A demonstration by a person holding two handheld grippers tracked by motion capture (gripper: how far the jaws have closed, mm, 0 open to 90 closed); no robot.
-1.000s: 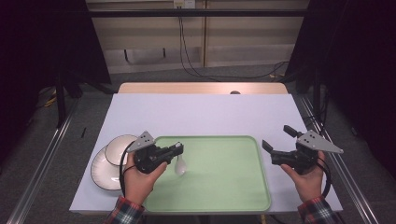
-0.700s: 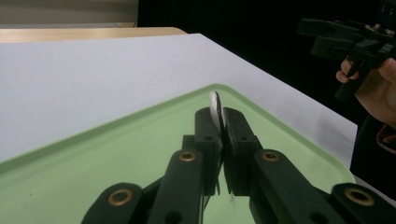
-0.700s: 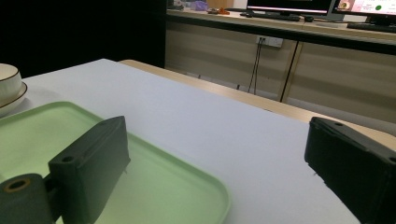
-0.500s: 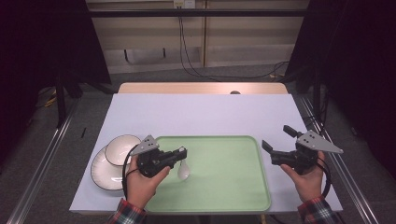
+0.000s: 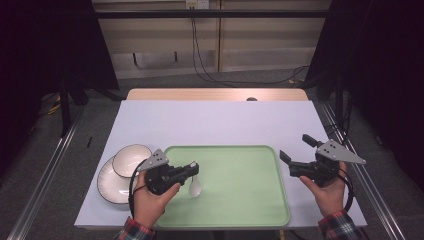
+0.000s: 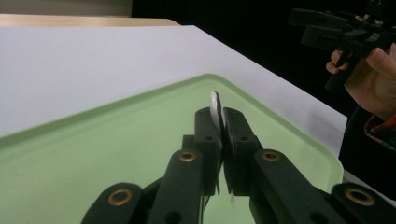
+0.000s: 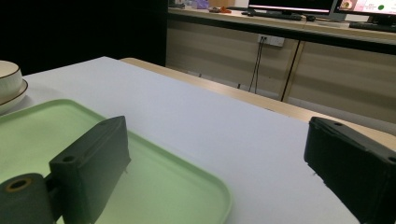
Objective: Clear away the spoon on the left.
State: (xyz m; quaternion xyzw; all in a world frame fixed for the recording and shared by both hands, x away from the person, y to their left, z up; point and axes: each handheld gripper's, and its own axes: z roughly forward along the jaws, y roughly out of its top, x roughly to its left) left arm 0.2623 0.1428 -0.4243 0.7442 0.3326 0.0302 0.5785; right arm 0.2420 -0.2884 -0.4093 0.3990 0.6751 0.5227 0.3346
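Currently my left gripper (image 5: 192,169) is clamped on the white spoon (image 5: 195,186), which hangs bowl-down over the green tray's (image 5: 240,200) left part. Right gripper (image 5: 296,156) idles wide open and holds nothing beside the tray's right rim. Step: placing the spoon. Next, I judge: lower, then release. Bowl (image 5: 131,159) and plate (image 5: 111,181) wait on the desk (image 5: 215,122).

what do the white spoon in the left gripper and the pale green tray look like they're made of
White spoon: probably glazed ceramic, though it could be melamine; it is smooth, opaque white, with a thick rounded edge between the left gripper's pads. Pale green rectangular tray: likely moulded plastic, going by its matte even colour, rounded corners and raised rolled rim.
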